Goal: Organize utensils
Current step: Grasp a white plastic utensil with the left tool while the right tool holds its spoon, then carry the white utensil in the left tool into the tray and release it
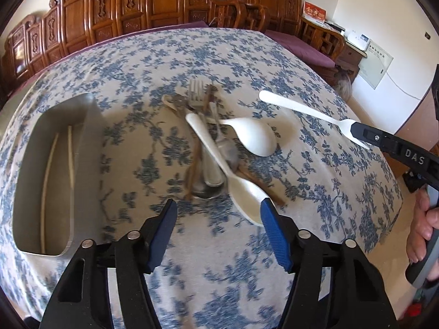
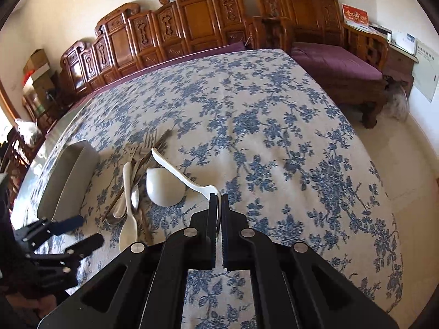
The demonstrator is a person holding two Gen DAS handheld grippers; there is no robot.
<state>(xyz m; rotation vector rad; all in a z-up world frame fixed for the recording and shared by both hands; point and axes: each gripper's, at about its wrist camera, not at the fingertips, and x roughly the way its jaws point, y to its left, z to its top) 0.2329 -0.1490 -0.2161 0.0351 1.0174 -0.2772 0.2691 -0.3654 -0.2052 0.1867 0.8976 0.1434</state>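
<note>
A pile of utensils [image 1: 204, 139] lies mid-table: metal forks, metal spoons, brown chopsticks, a long white spoon [image 1: 219, 161] and a white ladle-like spoon [image 1: 251, 134]. My left gripper [image 1: 218, 213] is open and empty, just short of the pile. My right gripper [image 2: 218, 197] is shut on a white plastic spoon [image 2: 181, 172] by its bowl end, handle pointing away, held above the table; it also shows in the left wrist view [image 1: 301, 109]. A steel tray [image 1: 41, 170] at the left holds two white chopsticks [image 1: 59, 175].
The table [image 2: 274, 137] has a blue floral cloth. Carved wooden chairs [image 2: 192, 27] and a purple-cushioned bench [image 2: 337, 65] stand behind it. The table's right edge drops to a tiled floor [image 2: 411, 164]. The tray shows in the right wrist view [image 2: 68, 181].
</note>
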